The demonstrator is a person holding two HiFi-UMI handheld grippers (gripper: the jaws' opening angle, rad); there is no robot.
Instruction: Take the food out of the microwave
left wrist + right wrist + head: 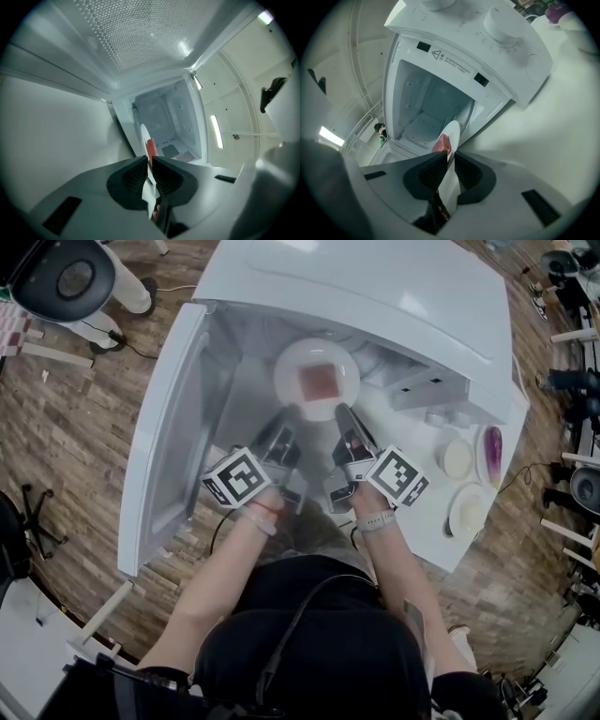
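Note:
A white plate (316,379) carrying a square reddish slice of food (319,381) hangs at the mouth of the open white microwave (375,296). My left gripper (285,424) is shut on the plate's near left rim, and my right gripper (343,418) is shut on its near right rim. In the left gripper view the plate (144,136) shows edge-on between the black pads, with the red food (151,149) just past them. The right gripper view shows the same plate (451,136) pinched edge-on, the food (441,143) beside it, and the microwave cavity (426,112) behind.
The microwave door (169,437) swings open to the left. On the white table (427,521) to the right sit small white dishes (466,512) and a purple item (493,442). Chairs and cables stand on the wooden floor around.

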